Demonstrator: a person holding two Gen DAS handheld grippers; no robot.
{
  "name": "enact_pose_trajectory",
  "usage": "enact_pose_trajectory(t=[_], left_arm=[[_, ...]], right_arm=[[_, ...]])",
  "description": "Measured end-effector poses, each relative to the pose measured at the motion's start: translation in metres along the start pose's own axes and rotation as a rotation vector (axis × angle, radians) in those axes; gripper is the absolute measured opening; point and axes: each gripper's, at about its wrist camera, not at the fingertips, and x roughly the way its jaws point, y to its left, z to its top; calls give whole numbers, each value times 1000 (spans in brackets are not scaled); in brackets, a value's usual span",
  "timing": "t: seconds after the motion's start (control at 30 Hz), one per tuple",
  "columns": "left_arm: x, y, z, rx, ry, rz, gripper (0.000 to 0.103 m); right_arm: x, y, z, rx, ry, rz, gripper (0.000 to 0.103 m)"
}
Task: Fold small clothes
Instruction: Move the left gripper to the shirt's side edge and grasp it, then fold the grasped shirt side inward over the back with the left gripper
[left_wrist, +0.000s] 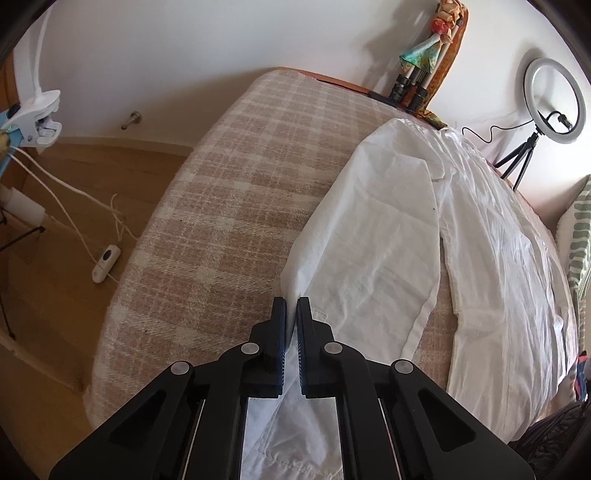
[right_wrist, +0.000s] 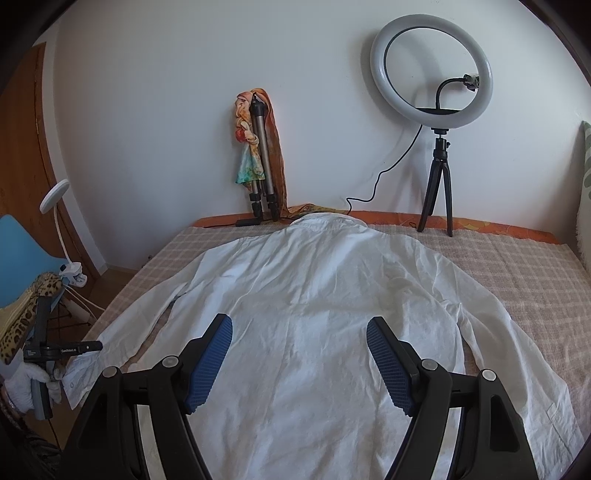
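The folding is only just begun: the white shirt is laid flat, back up, on the checked bed, with both sleeves spread out. One sleeve's cuff is pinched tight in the left claw, while the right claw is held wide apart above the wrinkled shirt, with nothing gripped.

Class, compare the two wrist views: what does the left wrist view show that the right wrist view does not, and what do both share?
Only the left wrist view shows the left hand-held gripper shut on the sleeve cuff, and a white remote on the floor. Only the right shows the right hand-held gripper open above the shirt's back. Both show the white shirt, plaid bedcover and ring light.
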Motion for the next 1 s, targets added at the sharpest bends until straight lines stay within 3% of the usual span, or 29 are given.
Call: enact_pose_trajectory(t=[0.1,0.17,0.23,0.27,0.33,0.43,0.5,0.63,0.77,0.87,1.0], left_arm=[[0,-5,-2,31,-23,26,7],[2,-6,-4,32,-17,17,26],[3,-9,-5,55,-29,28,25],[4,-11,-5,72,-33,34,23],[5,-10,-3,67,-41,32,5],[0,-6,0,12,-72,-9,2],[-10,-14,-1,29,-108,-32,1],[-38,-47,-3,90,-185,-110,1],[-69,-101,-8,221,-275,-178,1],[-72,-146,-19,343,-280,-219,1],[-60,-197,-42,490,-224,-258,1]], right_arm=[[0,4,-1,-14,-2,2,78],[-1,5,-2,-22,-8,0,78],[-2,6,-2,-25,-11,-2,78],[-3,6,-2,-25,-12,-3,78],[-2,5,-2,-22,-10,-1,78],[-2,5,-2,-21,-5,4,78],[-3,5,-2,-22,0,8,78],[-2,2,-2,-11,16,17,78],[2,-2,-3,16,43,47,78],[7,-6,-3,41,65,74,76],[15,-12,-1,80,104,128,71]])
